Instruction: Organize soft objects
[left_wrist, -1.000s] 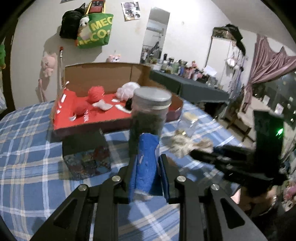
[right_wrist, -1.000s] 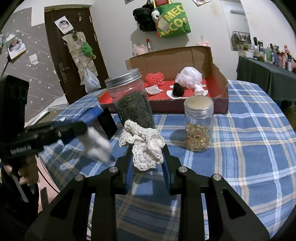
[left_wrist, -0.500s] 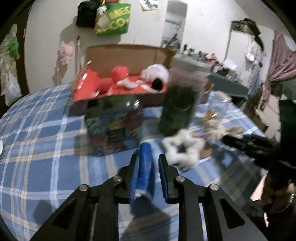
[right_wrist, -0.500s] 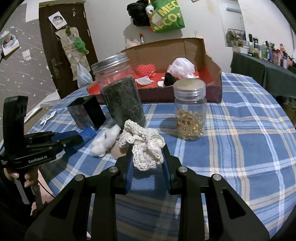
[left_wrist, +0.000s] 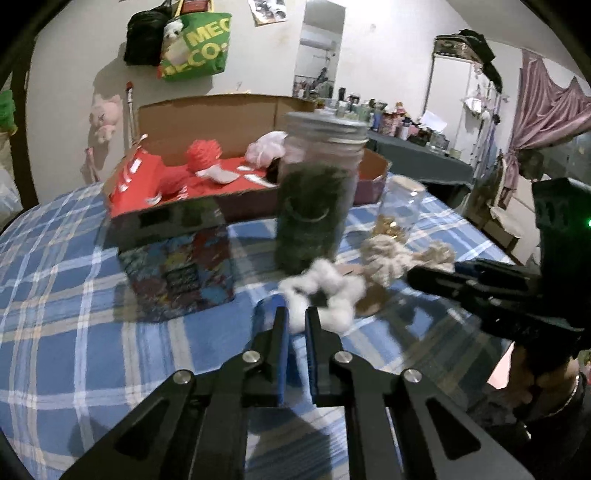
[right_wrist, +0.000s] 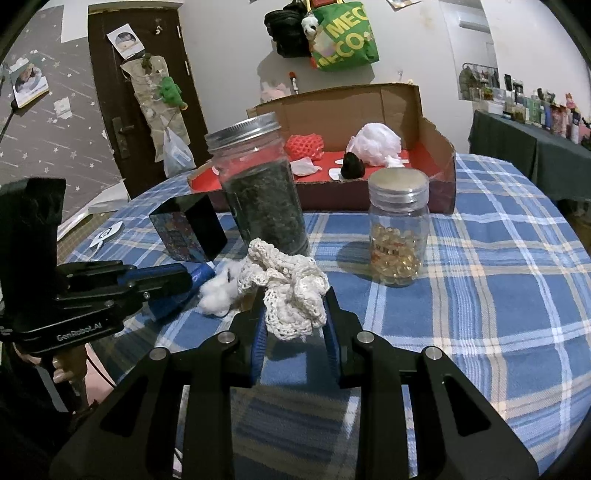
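Your left gripper (left_wrist: 295, 317) pinches the white fluffy scrunchie (left_wrist: 325, 291) (edge only); right gripper (right_wrist: 293, 314) clamps the crochet scrunchie (right_wrist: 286, 288).

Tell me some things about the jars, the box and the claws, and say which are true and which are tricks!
1. The right claw grips a cream crocheted scrunchie. True.
2. The tall jar of dark stuff has no lid. False: a metal lid is on it.
3. The small jar of golden beads stands inside the cardboard box. False: it stands on the checked tablecloth in front of the box.
4. A red knitted thing lies in the box. True.
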